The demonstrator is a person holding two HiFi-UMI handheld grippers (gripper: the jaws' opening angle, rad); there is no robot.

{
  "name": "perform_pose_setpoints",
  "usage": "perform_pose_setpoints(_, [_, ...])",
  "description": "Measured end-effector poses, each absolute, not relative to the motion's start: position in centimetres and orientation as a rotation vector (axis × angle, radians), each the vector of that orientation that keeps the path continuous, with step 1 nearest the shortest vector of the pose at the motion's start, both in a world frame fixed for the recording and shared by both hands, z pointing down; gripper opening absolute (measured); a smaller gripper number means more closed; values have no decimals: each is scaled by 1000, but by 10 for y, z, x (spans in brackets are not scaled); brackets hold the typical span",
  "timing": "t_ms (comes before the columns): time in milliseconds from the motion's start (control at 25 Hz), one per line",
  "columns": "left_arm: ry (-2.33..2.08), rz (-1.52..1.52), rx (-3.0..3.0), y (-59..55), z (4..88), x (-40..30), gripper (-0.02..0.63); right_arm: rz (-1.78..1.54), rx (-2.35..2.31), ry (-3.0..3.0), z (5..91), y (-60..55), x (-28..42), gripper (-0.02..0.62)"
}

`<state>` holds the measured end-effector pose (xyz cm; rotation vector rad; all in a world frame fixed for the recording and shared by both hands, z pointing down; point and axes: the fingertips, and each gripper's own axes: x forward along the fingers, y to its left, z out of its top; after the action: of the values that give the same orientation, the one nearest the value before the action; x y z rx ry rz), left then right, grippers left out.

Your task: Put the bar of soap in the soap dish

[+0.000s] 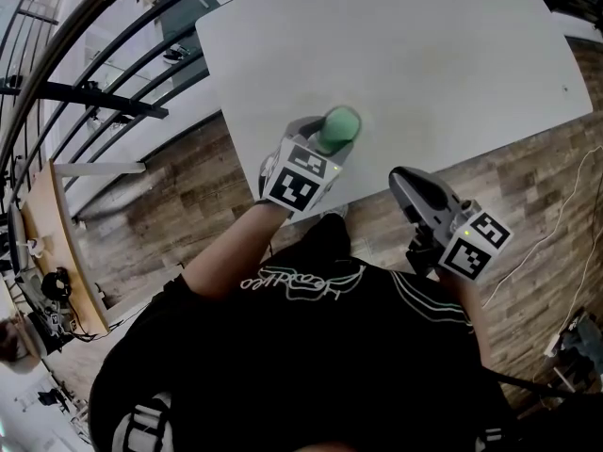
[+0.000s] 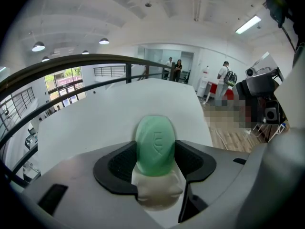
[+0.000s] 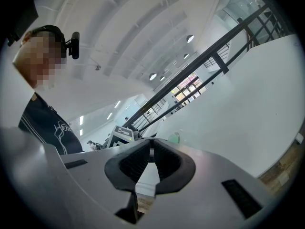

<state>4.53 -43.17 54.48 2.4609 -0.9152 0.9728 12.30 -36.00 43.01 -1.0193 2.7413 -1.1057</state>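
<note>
Left claw (image 1: 327,143) had the green soap (image 2: 155,146) pinched upright between its pads, jaws spread wide around it, at the surface's (image 1: 424,55) 6 o'clock edge. A pale shape (image 2: 158,191) sat just under the soap; dish or not, couldn't tell. Right claw (image 3: 151,152), at 4 o'clock from the soap, was pressed together and empty, off the surface.

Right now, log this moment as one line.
left gripper: shut on bar of soap | bar of soap: on end, above table | right gripper: shut, empty, off table
</note>
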Motion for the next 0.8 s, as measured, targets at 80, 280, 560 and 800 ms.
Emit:
perform_pose_setpoints(80, [-912,972,2463,-432,545,46,259,-1109,-1019,2741,430,-360,123,29])
perform_pose_setpoints(280, [-908,971,2475,-433,544,49,259,-1113,-1009,2744,431,-360,123,29])
perform_pose_setpoints(560, [-912,954,2504,-433,548,50,258,-1113,-1007,2747,434,-359,124,29])
perform_pose_setpoints(800, [-895,927,2527,-437,545,52,259,-1121,-1005,2744,432,-359,123,29])
